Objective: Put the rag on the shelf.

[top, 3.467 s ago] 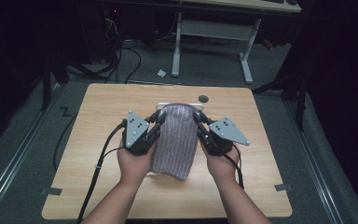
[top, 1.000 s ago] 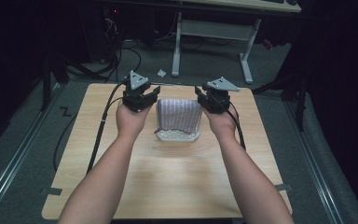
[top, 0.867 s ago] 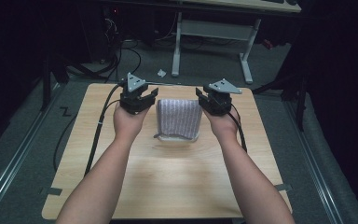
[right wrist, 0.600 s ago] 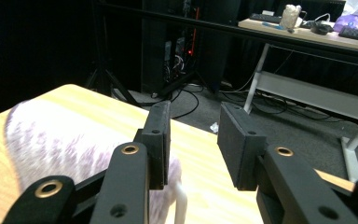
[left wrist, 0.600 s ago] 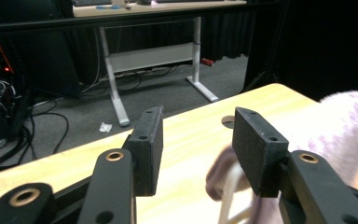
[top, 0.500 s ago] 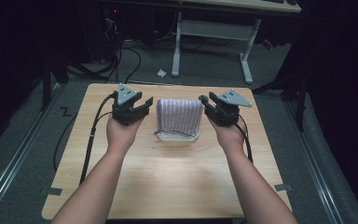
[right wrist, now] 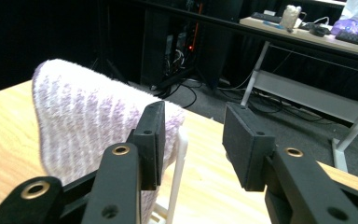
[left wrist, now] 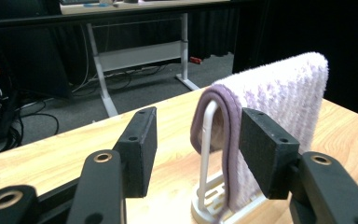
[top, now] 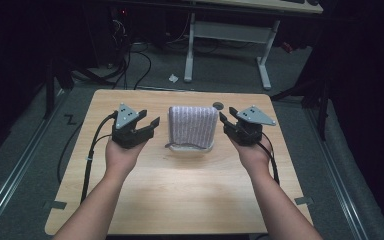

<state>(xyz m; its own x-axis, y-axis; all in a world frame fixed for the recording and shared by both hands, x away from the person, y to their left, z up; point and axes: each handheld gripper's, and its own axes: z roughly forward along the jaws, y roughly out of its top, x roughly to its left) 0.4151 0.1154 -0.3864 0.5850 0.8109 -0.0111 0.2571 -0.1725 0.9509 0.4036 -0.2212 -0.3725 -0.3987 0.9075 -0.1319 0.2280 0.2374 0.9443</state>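
A lilac and white towel [top: 192,125] hangs over a small white rack [top: 192,147] at the middle of the wooden table [top: 180,200]. My left gripper [top: 149,125] sits to the towel's left, open and holding nothing. In the left gripper view the towel [left wrist: 279,98] drapes the rack's white loop [left wrist: 207,140] just beyond the jaws. To the towel's right my right gripper [top: 225,121] is open too, apart from the cloth. The right gripper view has the towel [right wrist: 88,126] at the left, behind the left jaw, and a white rack post [right wrist: 177,172].
A small dark round spot [top: 218,105] marks the table behind the towel. Black cables [top: 87,150] trail off the table's left side. Beyond the table stands a desk with white legs [top: 230,40] and floor cables [top: 130,55]. Darkness surrounds the table.
The towel was lifted from the table and hung over the rack. Both grippers then let go and drew back toward me, ending a little apart from its sides.
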